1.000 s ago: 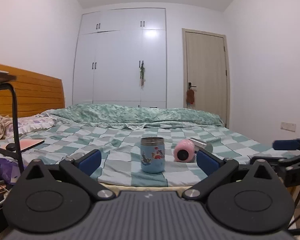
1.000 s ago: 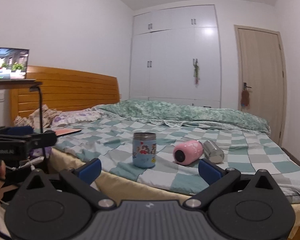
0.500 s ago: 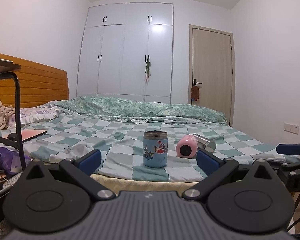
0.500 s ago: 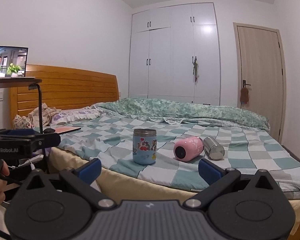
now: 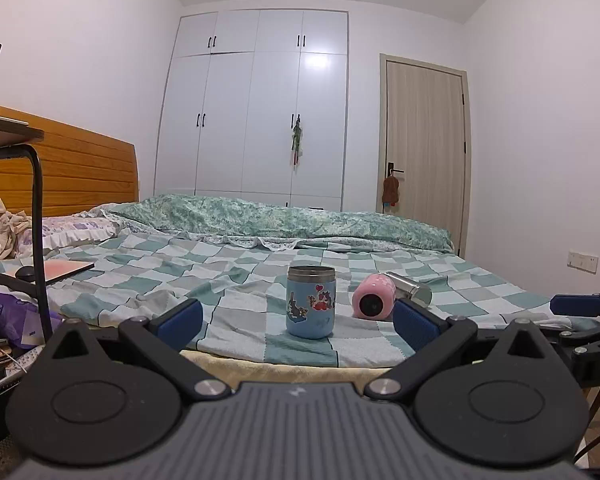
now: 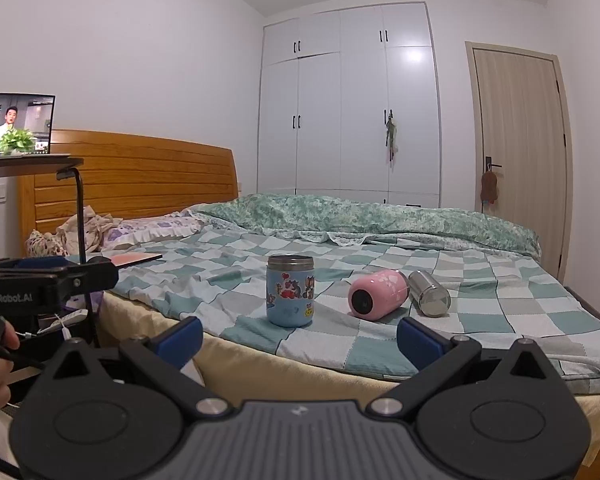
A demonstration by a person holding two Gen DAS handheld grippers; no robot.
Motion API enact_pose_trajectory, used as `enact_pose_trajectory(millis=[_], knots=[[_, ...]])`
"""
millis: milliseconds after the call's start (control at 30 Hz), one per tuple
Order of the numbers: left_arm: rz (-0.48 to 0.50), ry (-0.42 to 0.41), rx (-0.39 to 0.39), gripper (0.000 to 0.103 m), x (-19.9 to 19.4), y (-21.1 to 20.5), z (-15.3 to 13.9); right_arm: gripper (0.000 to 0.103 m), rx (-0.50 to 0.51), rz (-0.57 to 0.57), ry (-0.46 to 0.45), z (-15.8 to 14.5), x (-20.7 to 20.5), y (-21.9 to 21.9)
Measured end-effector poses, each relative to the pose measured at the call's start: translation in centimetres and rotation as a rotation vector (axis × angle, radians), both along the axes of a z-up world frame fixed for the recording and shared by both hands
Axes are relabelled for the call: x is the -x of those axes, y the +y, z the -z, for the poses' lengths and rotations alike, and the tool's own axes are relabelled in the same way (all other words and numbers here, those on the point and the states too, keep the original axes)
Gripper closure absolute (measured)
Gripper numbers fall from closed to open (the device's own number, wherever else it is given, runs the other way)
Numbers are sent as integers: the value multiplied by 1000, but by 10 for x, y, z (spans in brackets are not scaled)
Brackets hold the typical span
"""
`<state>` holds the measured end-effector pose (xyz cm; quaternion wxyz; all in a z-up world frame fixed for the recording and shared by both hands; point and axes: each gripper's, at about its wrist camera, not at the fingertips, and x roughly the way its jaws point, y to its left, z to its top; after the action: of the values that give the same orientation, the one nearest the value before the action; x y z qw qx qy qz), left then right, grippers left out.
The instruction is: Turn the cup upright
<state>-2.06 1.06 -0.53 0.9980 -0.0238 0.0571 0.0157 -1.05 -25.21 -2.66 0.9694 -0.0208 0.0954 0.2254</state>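
Observation:
A blue cartoon-print cup (image 5: 311, 302) stands upright on the checked bedspread near the bed's front edge; it also shows in the right wrist view (image 6: 290, 296). A pink cup (image 5: 372, 295) lies on its side to its right, with a steel cup (image 5: 410, 287) lying behind it; both show in the right wrist view, the pink cup (image 6: 376, 294) and the steel cup (image 6: 430, 298). My left gripper (image 5: 298, 318) is open and empty, short of the bed. My right gripper (image 6: 300, 338) is open and empty, also short of the bed.
The bed (image 6: 480, 316) has a rumpled green duvet (image 6: 360, 216) at the back and a wooden headboard (image 6: 140, 176) at the left. A black stand with a shelf and screen (image 6: 18, 124) is at the left. A pink notebook (image 6: 136, 258) lies near the pillows.
Both wrist views have tilted upward a little, so the cups sit lower in view. The cups have not moved. Both grippers stay open.

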Motion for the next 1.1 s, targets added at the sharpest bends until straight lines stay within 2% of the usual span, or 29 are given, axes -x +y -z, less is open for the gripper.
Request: enact_pose_trajectory(millis=[1100], knots=[[-4,-23,-6,0,8,-7,-2,0,3,-4,-6,1,0,1]])
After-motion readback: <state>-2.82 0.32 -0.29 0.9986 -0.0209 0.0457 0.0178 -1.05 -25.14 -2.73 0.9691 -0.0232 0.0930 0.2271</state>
